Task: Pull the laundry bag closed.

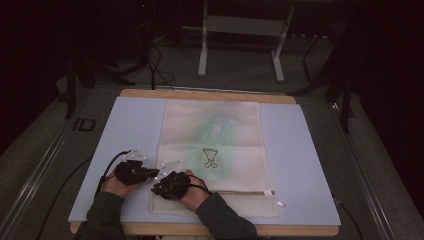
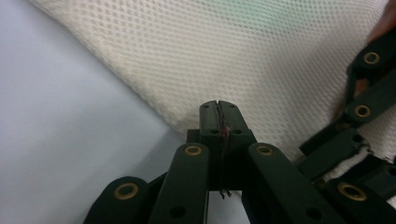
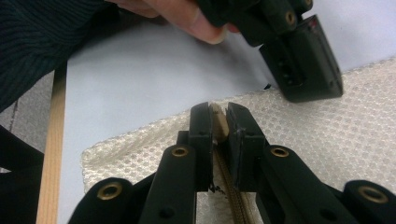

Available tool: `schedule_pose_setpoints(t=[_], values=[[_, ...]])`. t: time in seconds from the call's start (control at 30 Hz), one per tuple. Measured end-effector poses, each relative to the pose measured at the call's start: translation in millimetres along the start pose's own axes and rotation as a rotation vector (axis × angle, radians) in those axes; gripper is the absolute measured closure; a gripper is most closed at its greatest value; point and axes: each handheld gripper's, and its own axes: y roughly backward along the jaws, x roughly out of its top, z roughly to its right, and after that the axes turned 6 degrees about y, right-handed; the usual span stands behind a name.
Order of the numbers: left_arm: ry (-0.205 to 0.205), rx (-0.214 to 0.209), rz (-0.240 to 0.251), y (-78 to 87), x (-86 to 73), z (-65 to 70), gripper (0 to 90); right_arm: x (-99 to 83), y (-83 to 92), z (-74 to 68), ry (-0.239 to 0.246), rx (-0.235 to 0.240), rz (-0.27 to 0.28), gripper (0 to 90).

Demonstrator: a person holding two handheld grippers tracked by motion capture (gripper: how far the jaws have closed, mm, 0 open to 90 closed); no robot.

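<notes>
My two grippers sit at the near-left corner of the mesh bag, closed on its zipper end.

At 6 o'clock in the right gripper view, my right gripper [image 3: 219, 122] has its jaws narrow, pinched on a small pale tab at the end of the zipper [image 3: 232, 191]. My left gripper [image 2: 218, 116] is clamped fully together at the bag's edge; a fine thread shows in the seam between the jaws, though I cannot tell whether they grip mesh. The mesh bag [image 1: 215, 150] lies flat down the middle of the worktop [image 1: 305, 165], and its zipper line runs from my right gripper toward 3 o'clock. I judge the zipping barely begun: the grip looks secured, and the whole run along the zipper remains.
</notes>
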Motion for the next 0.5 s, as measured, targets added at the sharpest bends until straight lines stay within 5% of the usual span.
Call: schedule_pose_setpoints(t=[0.5], values=[[0.061,-0.021,-0.011,2.8,-9.9,8.1,89.9,-0.8,0.2,-5.3,0.028,-0.032,-0.004,81.7]])
